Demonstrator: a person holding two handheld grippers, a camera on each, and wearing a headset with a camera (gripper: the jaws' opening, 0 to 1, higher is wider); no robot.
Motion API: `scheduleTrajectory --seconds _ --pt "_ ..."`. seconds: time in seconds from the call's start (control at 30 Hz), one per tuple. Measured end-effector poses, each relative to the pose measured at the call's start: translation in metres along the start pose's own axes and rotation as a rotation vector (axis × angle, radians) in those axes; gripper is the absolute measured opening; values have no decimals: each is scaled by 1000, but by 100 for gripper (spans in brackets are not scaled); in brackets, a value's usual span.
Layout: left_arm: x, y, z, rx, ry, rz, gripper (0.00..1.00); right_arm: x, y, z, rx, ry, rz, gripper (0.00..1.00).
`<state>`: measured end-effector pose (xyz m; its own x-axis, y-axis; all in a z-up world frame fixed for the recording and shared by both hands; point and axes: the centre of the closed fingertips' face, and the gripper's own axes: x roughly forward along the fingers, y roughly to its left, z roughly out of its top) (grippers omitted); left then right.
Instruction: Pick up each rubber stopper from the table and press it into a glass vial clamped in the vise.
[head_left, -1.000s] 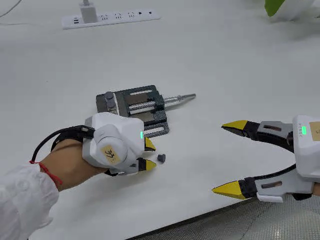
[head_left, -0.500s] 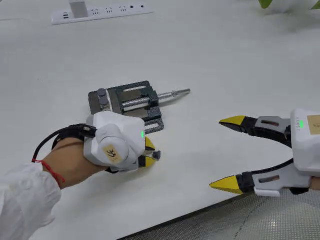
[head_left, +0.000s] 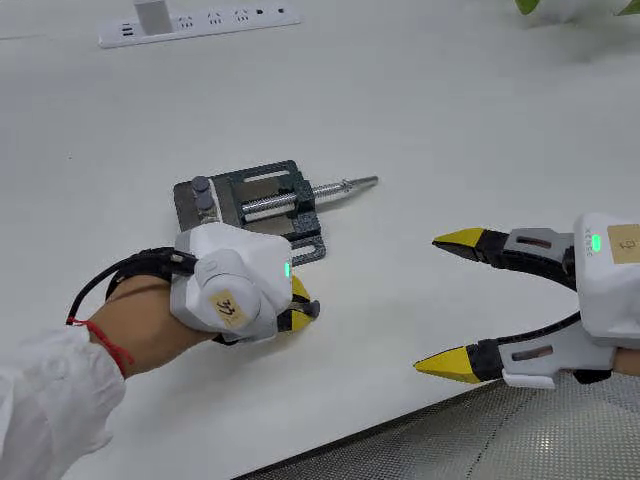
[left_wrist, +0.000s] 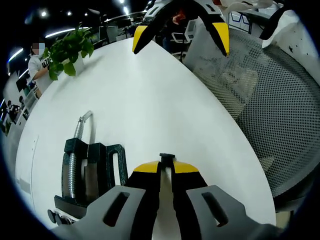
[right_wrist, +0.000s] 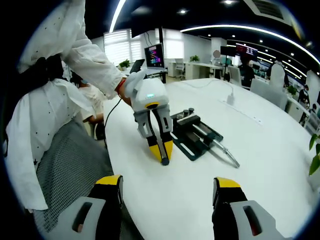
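My left gripper rests low on the white table, just in front of the vise, and is shut on a small dark rubber stopper pinched between its yellow tips. The dark metal vise lies flat with its screw handle pointing right; two grey-capped vials stand at its left end. The vise sits left of the jaws in the left gripper view. My right gripper hovers open and empty at the right, well clear of the vise. The right gripper view shows the left gripper beside the vise.
A white power strip lies at the far edge of the table. Green plant leaves show at the top right. The table's front edge runs diagonally at the bottom right, with grey mesh beyond it.
The left gripper moved forward onto the stopper that lay loose by its tips and closed on it. The right gripper stayed open and barely shifted.
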<state>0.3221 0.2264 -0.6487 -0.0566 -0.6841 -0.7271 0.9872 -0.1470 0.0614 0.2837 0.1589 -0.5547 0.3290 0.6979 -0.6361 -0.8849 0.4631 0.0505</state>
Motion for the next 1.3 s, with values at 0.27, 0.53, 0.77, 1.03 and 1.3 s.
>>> scheduleTrajectory --seconds 0.27,0.53,0.77,1.03,1.3 --pt "1 0 1 -23 -8 9 4 0 -1 3 -4 -4 -1 71" --pt "-8 1 8 -99 -52 39 4 2 -2 7 -15 -8 1 71" --pt "-27 3 15 -150 -104 92 4 2 -4 16 -39 -19 5 71" --pt "-61 5 14 -215 -136 172 4 0 -7 37 -62 -48 5 71" --pt "-106 13 29 -255 -195 283 4 -3 -10 74 -90 -98 22 71"
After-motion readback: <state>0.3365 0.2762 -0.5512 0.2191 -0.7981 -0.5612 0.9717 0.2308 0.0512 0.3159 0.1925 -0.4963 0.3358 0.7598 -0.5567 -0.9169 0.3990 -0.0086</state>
